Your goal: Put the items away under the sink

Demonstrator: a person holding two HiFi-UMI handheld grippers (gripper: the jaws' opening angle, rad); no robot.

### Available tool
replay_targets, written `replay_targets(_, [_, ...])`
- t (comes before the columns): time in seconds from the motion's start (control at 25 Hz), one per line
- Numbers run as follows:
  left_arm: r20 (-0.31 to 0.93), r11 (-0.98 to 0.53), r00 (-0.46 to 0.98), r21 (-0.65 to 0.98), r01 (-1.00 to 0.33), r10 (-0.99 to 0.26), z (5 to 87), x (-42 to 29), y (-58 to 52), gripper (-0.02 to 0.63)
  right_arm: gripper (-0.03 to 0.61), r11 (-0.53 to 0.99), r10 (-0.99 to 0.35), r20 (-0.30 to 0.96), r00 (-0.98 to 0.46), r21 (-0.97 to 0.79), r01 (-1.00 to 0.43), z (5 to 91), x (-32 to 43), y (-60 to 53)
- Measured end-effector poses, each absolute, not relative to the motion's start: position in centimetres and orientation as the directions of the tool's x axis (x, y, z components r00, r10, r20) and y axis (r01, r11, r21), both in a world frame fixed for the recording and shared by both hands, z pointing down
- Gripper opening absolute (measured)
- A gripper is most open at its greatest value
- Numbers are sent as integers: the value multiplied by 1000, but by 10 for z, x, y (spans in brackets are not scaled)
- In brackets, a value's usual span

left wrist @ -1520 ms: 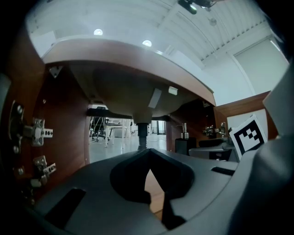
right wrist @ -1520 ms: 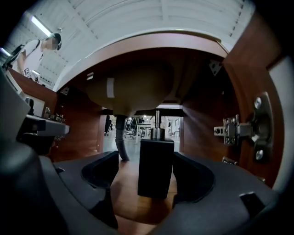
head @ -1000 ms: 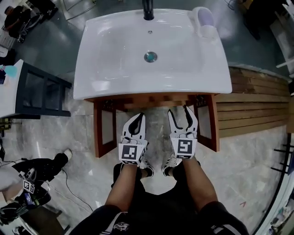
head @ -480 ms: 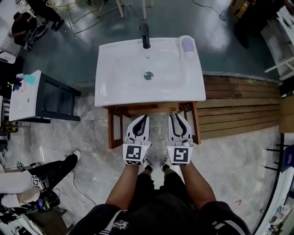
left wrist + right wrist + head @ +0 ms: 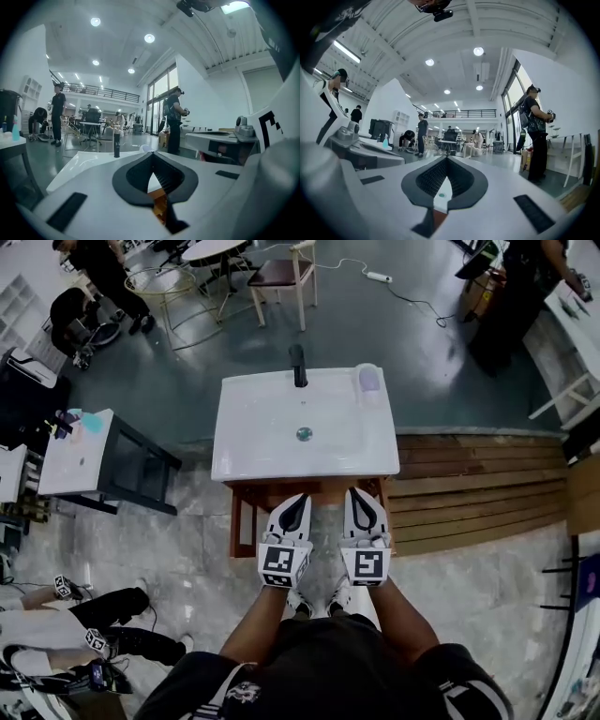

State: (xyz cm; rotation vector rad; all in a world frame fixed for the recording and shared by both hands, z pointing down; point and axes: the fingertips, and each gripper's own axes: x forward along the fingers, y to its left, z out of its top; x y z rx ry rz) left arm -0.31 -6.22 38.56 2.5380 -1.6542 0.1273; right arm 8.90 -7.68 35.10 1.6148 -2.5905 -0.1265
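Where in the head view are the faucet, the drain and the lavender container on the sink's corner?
faucet (image 5: 297,365), head view, on its black upright body.
drain (image 5: 304,434), head view, on the middle of the round plug.
lavender container (image 5: 367,380), head view, on its top face.

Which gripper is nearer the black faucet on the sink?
Left. The left gripper is in front of the sink's front edge, straight in line with the faucet. The right gripper is beside it, offset toward the sink's right side, so farther.

Blk top (image 5: 314,676), white sleeve stripes (image 5: 461,699). L tongs (image 5: 298,497), R tongs (image 5: 359,492): white shells, blk pads, b/w marker cubes (image 5: 284,565).
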Motion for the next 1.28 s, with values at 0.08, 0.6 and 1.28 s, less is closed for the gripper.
replay_targets(0.08, [119,-404,405,34,-914,-906,375,3,-60,6,23,442,-897,42,-440,111,-890,345,96,-73])
replay_targets(0.6, [110,-357,357,22,-934,-928,359,32,-60,6,23,496,-868,26,-496,109,-862,340,135,-68])
replay_targets(1.28, [144,-410,404,-12,-912,-903,365,29,-123,6,23,443,-896,65,-439,115,-889,348,139,-127])
